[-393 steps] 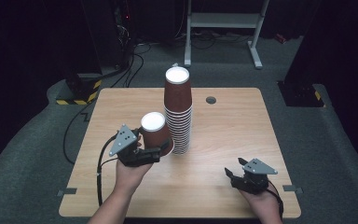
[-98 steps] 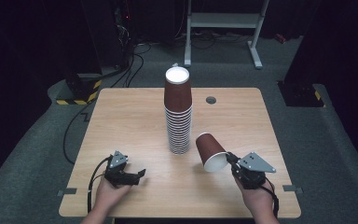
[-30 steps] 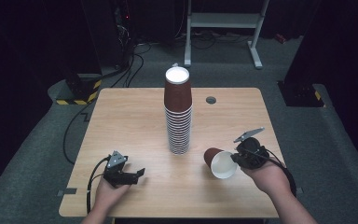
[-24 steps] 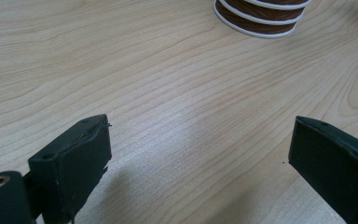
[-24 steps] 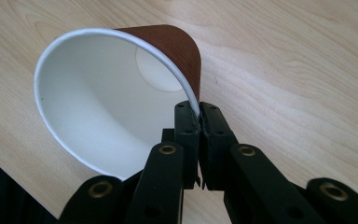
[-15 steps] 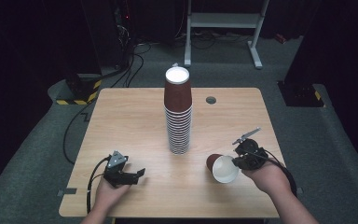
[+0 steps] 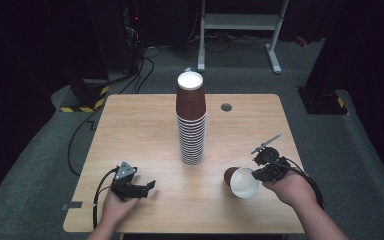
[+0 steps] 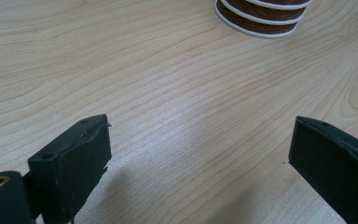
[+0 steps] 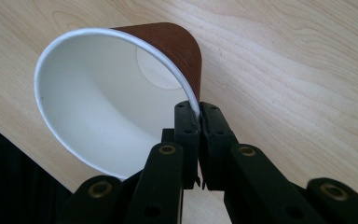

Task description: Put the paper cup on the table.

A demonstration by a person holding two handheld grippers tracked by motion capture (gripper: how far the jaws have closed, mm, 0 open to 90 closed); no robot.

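Lower left of the high view: left tool (image 7: 150, 185) low over the counter (image 7: 140, 130), jaws spread apart, nothing between them — bare wood there in the left gripper view. Centre of frame: tall stack of brown paper cups (image 7: 191, 125), upright, well apart from both tools. Lower right: single cup (image 7: 241, 181) tipped on its side, white mouth facing the frame's bottom edge. Right tool (image 9: 199, 112) clamped on its rim — one jaw inside, one outside, pinched tight in the right gripper view.
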